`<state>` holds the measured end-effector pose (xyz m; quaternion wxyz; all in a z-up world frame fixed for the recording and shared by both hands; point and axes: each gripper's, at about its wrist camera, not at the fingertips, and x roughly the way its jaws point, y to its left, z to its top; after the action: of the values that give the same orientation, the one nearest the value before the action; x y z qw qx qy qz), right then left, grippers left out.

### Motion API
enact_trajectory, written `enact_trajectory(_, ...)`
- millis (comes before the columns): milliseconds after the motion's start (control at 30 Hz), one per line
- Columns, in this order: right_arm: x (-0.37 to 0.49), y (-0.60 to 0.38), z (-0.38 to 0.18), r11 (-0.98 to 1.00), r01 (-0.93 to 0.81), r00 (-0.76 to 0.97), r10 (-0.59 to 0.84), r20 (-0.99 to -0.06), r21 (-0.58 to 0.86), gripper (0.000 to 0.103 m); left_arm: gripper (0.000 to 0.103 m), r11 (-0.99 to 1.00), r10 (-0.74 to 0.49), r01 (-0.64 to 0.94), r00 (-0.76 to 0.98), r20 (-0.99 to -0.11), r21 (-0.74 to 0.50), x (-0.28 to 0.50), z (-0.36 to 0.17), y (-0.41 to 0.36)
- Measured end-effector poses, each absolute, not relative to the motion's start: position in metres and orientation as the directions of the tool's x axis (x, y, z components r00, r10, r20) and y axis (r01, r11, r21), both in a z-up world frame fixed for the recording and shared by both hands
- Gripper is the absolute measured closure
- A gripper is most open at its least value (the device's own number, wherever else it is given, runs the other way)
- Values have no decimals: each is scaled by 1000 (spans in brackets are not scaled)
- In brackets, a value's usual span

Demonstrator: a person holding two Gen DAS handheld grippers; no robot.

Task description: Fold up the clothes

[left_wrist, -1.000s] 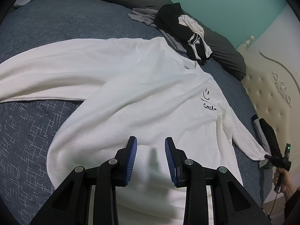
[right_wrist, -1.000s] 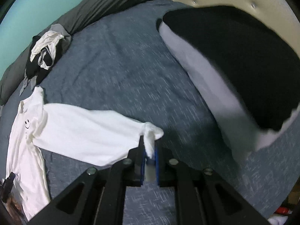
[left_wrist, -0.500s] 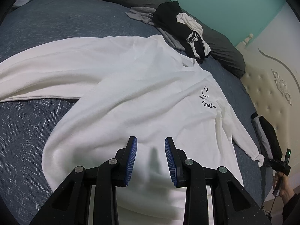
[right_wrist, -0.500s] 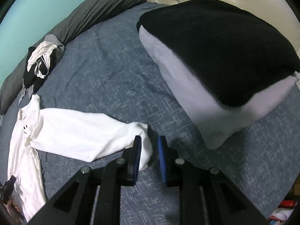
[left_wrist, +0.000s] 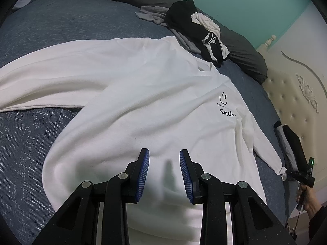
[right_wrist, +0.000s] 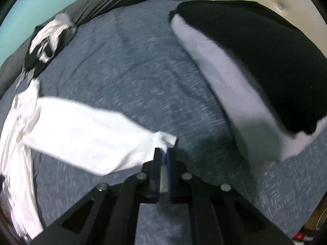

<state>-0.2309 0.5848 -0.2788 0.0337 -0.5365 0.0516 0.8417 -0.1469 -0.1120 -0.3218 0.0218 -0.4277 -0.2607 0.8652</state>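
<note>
On the bed: white sweatshirt (left_wrist: 143, 106) lying flat, front up, on the blue-grey bedspread (left_wrist: 40, 143), pretty much filling the left wrist view.
Which way it points: hem nearest the left gripper (left_wrist: 164, 173), neckline at the far end toward the dark bolster (left_wrist: 245, 55), so the body's long axis runs away from that camera, leaning a bit to the right.
Sleeves: one stretched out to the left, the other (right_wrist: 81, 134) trailing right toward the headboard (left_wrist: 296, 106).
Writing: little smiley face on the chest with "Smile" in black script under it; there's a tiny line of text between them, too small to read.
Left jaws: partly apart, nothing between them, hovering over the hem.
Right gripper (right_wrist: 162, 155): jaws pinched tight on the cuff of that right sleeve, frame's blurry though.
Other stuff: black and white clothes pile (left_wrist: 204, 32) by the bolster, black-and-grey pillow (right_wrist: 255, 71) near the cuff.
</note>
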Motion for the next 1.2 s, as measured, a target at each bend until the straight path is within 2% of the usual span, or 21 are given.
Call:
enact_trajectory(167, -204, 556, -283, -999, 47, -370, -31, -929, 14, 99, 69, -864, 263, 182, -632, -729, -470, -147, -322, -110)
enact_trajectory(300, -188, 545, -292, -994, 100, -315, -82, -946, 53, 99, 69, -866, 264, 179, -630, -731, -468, -146, -322, -108)
enact_trajectory(467, -178, 555, -265, -984, 61, -437, -175, -882, 166, 99, 69, -866, 264, 180, -630, -731, -467, -147, -323, -108)
enact_trajectory(600, -190, 580, -249, -980, -73, -512, -122, -850, 184, 98, 69, -866, 263, 180, -629, -731, -466, -146, -322, -107)
enact_trajectory(633, -196, 586, -250, -976, -109, -513, -109, -852, 191, 92, 69, -866, 262, 180, -629, -731, -466, -146, -322, -107)
enact_trajectory(667, -205, 592, -254, -968, -138, -509, -111, -854, 208, 75, 69, -866, 262, 181, -629, -731, -466, -146, -322, -107)
enact_trajectory(700, -215, 598, -257, -960, -167, -505, -113, -855, 225, 66, 69, -866, 262, 181, -629, -732, -467, -146, -322, -107)
enact_trajectory(733, -224, 604, -260, -951, -194, -502, -115, -857, 241, 62, 69, -866, 263, 181, -629, -732, -467, -146, -323, -107)
enact_trajectory(800, -227, 607, -257, -948, -199, -491, -123, -862, 249, 62, 69, -866, 261, 182, -629, -732, -466, -146, -323, -106)
enact_trajectory(833, -227, 605, -258, -950, -186, -490, -131, -862, 250, 62, 69, -866, 261, 183, -629, -732, -466, -147, -323, -106)
enact_trajectory(900, -226, 595, -264, -958, -168, -489, -123, -863, 232, 72, 69, -866, 260, 184, -628, -733, -465, -147, -323, -106)
enact_trajectory(967, -225, 588, -268, -966, -138, -488, -127, -864, 220, 90, 69, -867, 260, 184, -628, -734, -464, -148, -324, -106)
enact_trajectory(1033, -224, 582, -271, -972, -107, -486, -131, -864, 208, 98, 69, -867, 260, 183, -627, -734, -464, -148, -324, -106)
enact_trajectory(1200, -210, 563, -275, -988, 5, -456, -138, -879, 152, 101, 69, -867, 261, 182, -628, -733, -465, -148, -324, -106)
